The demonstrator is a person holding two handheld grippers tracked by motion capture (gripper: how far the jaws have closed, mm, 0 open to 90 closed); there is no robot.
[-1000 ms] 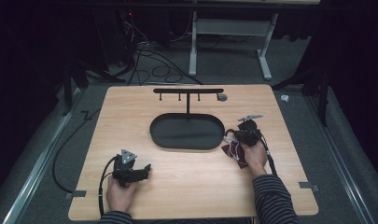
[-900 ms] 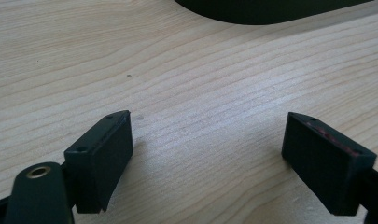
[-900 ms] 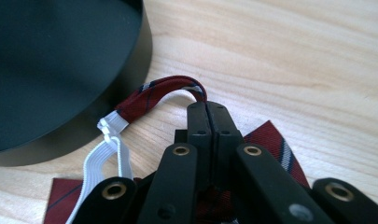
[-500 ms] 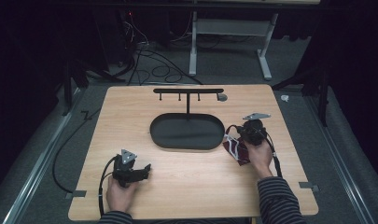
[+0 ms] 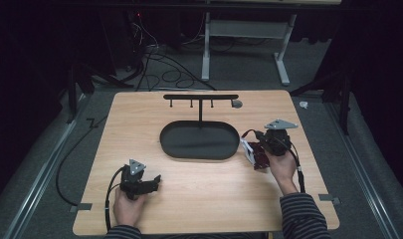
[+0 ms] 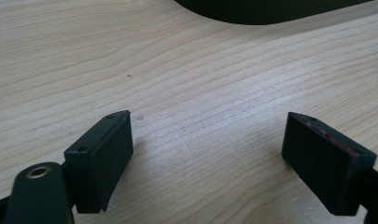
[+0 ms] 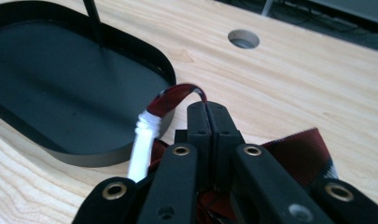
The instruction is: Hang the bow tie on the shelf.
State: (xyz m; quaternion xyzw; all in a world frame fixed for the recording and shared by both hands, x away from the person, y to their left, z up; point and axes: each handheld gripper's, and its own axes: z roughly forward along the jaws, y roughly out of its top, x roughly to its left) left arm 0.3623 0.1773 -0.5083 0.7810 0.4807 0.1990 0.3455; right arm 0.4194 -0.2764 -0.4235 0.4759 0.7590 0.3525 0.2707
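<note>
At the right side of the table (image 5: 139,129), just beside the black oval tray (image 5: 169,147), the right gripper (image 7: 209,109) has its jaws pressed fully together on a dark red plaid cloth piece (image 7: 308,149), which has a white fabric band (image 7: 142,144) and a red loop (image 7: 177,95) arching just past the jaw tips; in the high view the cloth (image 5: 256,155) hangs limp under that gripper (image 5: 258,149), close to the tray's right end; it looks light, soft and floppy, likely to sag and swing, so a pinch near the loop or the bunched band seems the surest hold; the thin hook stand (image 5: 201,97) rises from the tray; the left gripper (image 6: 207,154) rests near the front left of the table, jaws spread wide with nothing between them.
</note>
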